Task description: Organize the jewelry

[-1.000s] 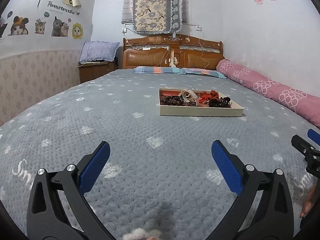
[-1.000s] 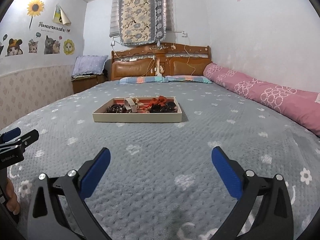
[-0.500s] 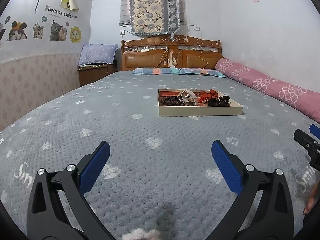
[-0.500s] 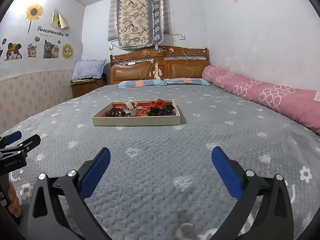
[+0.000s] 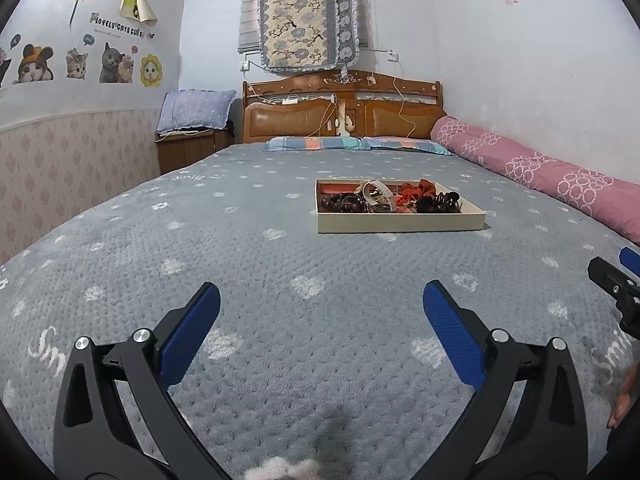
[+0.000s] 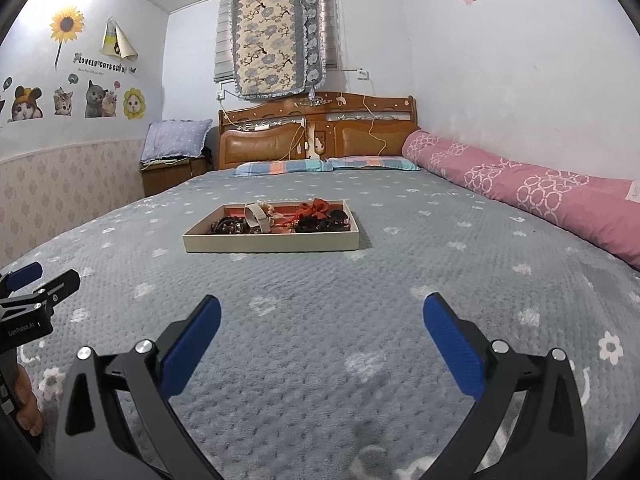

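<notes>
While you hold both tools low over the grey fleece bedspread with pale flower and heart prints (image 5: 280, 272), your left tongs (image 5: 320, 316) stand wide open with nothing between the blue textured pads (image 5: 188, 336), and they hover apart from any jewelry. Going left to right in the left wrist view, a purple dotted pillow (image 5: 196, 110) lies on a brown wooden nightstand (image 5: 188, 152) by the wall, then comes the carved wooden headboard (image 5: 344, 116), and ahead of your tongs, slightly to the right, sits the shallow cream rectangular tray with a pink lining (image 5: 400, 222) on the bedspread. Inside it you have a dark beaded bracelet (image 5: 340, 202) at the left, a pale looped band (image 5: 378, 194) in the middle, a red fabric scrunchie (image 5: 420, 188) behind, and a black claw clip (image 5: 444, 202) at the right; the pieces lie heaped and touching one another. A long pink roll of bedding with white ring patterns (image 5: 540, 168) runs along the right wall.

Your right tongs (image 6: 322, 318) are spread wide as well and hold nothing. In the right wrist view the tray (image 6: 272, 242) lies ahead and a little left, well apart from the pads (image 6: 452, 344). At the left edge of that view, part of your left tool shows beside the bedspread (image 6: 400, 280).
</notes>
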Tool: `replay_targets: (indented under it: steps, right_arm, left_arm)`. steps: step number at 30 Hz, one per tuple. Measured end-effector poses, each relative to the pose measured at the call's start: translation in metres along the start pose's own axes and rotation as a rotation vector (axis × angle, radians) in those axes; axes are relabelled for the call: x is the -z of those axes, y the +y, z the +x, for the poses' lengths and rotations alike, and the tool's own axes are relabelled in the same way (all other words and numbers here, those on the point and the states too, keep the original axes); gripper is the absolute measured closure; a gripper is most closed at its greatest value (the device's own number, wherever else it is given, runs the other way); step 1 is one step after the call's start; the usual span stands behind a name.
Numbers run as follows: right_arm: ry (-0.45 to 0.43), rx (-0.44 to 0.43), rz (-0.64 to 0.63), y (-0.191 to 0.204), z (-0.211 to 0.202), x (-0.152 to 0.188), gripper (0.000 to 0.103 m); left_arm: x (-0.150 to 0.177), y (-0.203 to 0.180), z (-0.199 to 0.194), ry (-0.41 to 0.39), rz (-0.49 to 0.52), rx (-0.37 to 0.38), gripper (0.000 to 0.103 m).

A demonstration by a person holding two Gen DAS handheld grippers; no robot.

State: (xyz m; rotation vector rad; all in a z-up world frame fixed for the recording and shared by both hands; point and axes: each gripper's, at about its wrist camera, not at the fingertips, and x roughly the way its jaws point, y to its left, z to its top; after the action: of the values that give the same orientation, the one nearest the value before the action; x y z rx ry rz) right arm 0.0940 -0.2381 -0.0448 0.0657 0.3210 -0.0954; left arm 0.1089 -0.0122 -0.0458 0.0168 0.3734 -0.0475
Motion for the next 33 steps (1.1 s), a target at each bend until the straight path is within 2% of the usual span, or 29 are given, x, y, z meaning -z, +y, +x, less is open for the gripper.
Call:
replay_targets:
  steps: [33]
  right_arm:
    - [-0.002, 0.003, -0.011, 0.0005, -0.0006, 0.0017, 0.004]
  left_arm:
    - [-0.0015, 0.0009, 0.0012, 0.001, 0.004, -0.001, 0.005]
